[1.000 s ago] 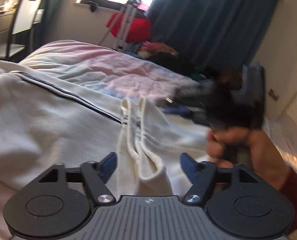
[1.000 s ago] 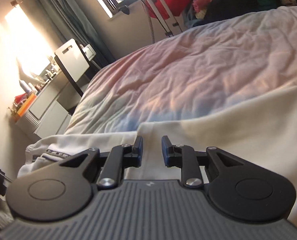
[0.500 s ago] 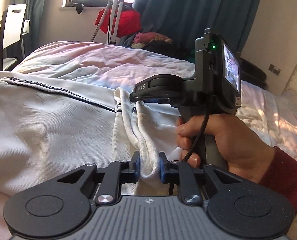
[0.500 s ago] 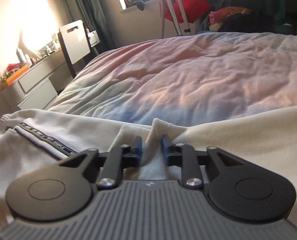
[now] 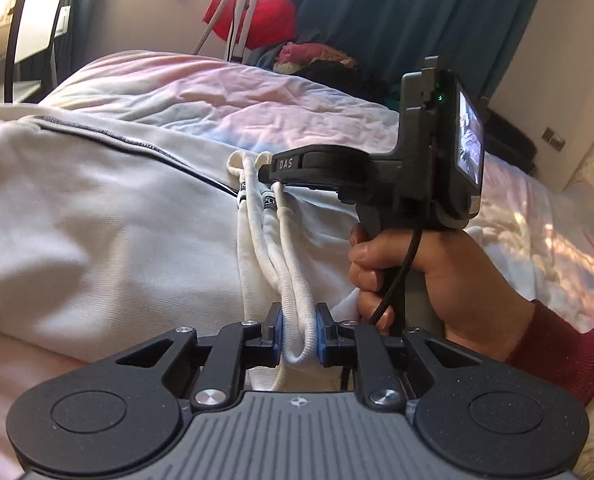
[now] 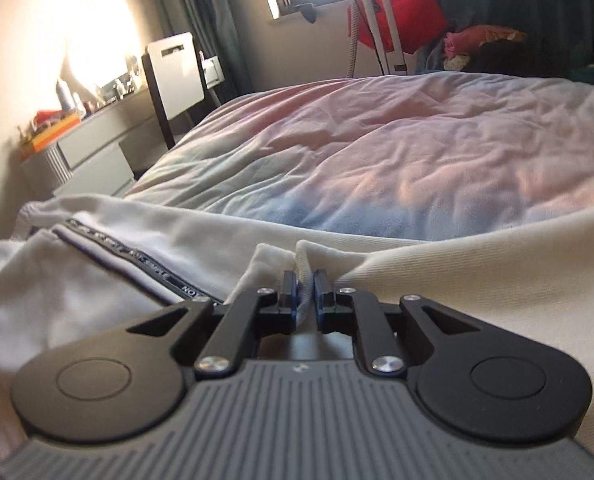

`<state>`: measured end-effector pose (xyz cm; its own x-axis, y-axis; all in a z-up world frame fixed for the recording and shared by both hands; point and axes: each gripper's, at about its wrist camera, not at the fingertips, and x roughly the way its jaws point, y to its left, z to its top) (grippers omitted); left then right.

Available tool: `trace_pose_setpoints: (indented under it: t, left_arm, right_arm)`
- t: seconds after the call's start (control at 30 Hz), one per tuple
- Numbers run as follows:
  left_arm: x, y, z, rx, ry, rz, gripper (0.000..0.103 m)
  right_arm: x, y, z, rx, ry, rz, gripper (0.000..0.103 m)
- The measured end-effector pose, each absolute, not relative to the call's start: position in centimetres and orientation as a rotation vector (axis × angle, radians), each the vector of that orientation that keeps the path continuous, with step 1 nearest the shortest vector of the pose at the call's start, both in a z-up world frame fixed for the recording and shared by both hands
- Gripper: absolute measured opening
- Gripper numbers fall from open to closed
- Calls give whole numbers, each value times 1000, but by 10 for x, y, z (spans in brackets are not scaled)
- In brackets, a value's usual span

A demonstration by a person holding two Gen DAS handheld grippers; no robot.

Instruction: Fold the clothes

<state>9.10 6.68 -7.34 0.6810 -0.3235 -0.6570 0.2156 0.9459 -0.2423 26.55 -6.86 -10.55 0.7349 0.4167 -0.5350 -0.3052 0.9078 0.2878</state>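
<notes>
A white garment (image 5: pixel 97 208) with a dark lettered side stripe (image 5: pixel 145 146) lies spread on the bed. Its ribbed edges (image 5: pixel 293 280) run as doubled bands up the middle of the left wrist view. My left gripper (image 5: pixel 300 318) pinches the near loop of these bands between its blue pads, and its jaws are opening slightly. Farther along the same bands, a hand (image 5: pixel 437 276) in a dark red sleeve holds my right gripper (image 5: pixel 264 169). In the right wrist view, my right gripper (image 6: pixel 305 288) is shut on a fold of the white garment's (image 6: pixel 477 280) edge.
The pink and blue bed cover (image 6: pixel 397 152) stretches beyond the garment. A white-backed chair (image 6: pixel 177 72) and a grey dresser (image 6: pixel 89 148) stand at the left. A tripod with a red bag (image 6: pixel 401 12), a clothes pile (image 5: pixel 313 54) and dark curtains (image 5: pixel 397 20) line the far side.
My left jaws went from wide apart to pinching the ribbed bands. The right gripper came in from the right, rolled level and closed on the garment's edge.
</notes>
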Motion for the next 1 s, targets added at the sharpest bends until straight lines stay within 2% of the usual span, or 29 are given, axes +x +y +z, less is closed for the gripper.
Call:
trace_pose_setpoints:
  t: [0.03,0.13,0.17,0.2,0.27,0.3,0.43,0.63,0.77,0.8,0.9,1.0]
  left_arm:
    - [91,66,-72,-141,749,-303,22]
    - [88,67,-67,-130,705,-295,37]
    - [87,68,-65,-130,692,-292,45]
    - [86,69,-63,-135,679,-288,49]
    - [85,73,-60,-152,656,-278,53]
    - [85,75,-59,-161,646,-274,56]
    - [90,82,-59,-192,637,-250,60]
    - [90,80,-55,-189,610,-240,61]
    - [82,80,-49,-197,581,-252,73]
    - [84,80,-48,-194,579,-242,73]
    - [109,77,-45,-198,604,-234,73]
    - [149,74,-44,-224,634,-225,73]
  right_arm:
    - [266,-70,-105,194,628,396,14]
    - [266,-72,-102,218,623,386,16]
    - [265,-74,-100,225,626,385,22]
    - [263,-76,-98,231,627,382,30]
    - [256,-83,-91,253,619,378,75]
    - [251,-88,-86,266,610,377,80]
    - [220,-108,-60,236,573,342,79]
    - [155,-152,-26,124,537,272,79]
    - [103,-185,-8,179,521,224,79]
    - [91,-192,-6,202,511,219,79]
    - [74,-208,-10,258,488,191,79]
    - [91,-214,-18,264,487,166,79]
